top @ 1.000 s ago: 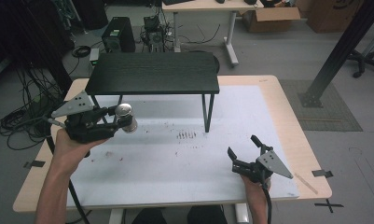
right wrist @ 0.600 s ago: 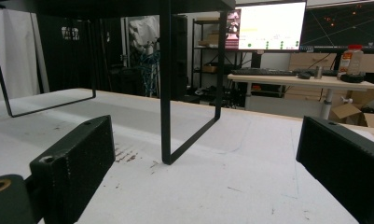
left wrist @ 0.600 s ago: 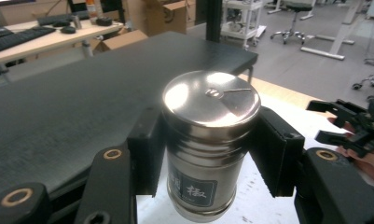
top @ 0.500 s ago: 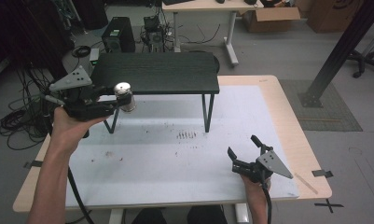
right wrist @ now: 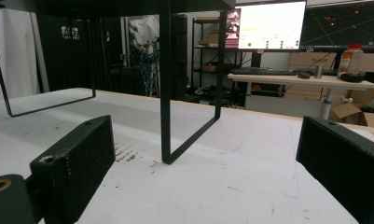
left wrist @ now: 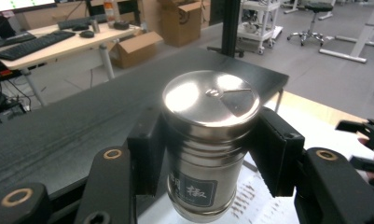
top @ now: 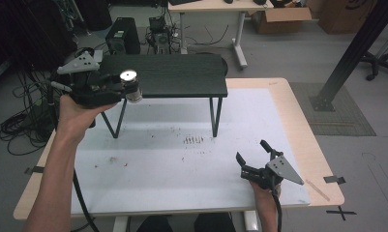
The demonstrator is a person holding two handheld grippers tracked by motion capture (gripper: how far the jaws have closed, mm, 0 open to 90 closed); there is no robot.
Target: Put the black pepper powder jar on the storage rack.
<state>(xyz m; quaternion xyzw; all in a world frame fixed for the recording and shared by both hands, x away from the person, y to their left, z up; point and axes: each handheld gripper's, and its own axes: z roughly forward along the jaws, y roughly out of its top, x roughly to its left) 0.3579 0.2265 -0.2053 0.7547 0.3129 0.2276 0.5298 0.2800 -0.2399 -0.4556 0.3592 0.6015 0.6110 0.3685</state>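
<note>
Fingers [left wrist: 149, 154] clamp a steel shaker [left wrist: 208, 144] labelled "胡椒"; right gripper [top: 253, 158] gapes apart.

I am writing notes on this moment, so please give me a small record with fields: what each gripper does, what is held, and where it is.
left gripper: shut on the metal shaker
metal shaker: upright, clamped between both jaws, lid on top
shaker position: raised in the air at the left front edge of the black shelf, not resting on it
right gripper: open, nothing between the jaws
right gripper position: low over the white table, near its right front corner
table marks: small brown specks near the shelf leg
</note>
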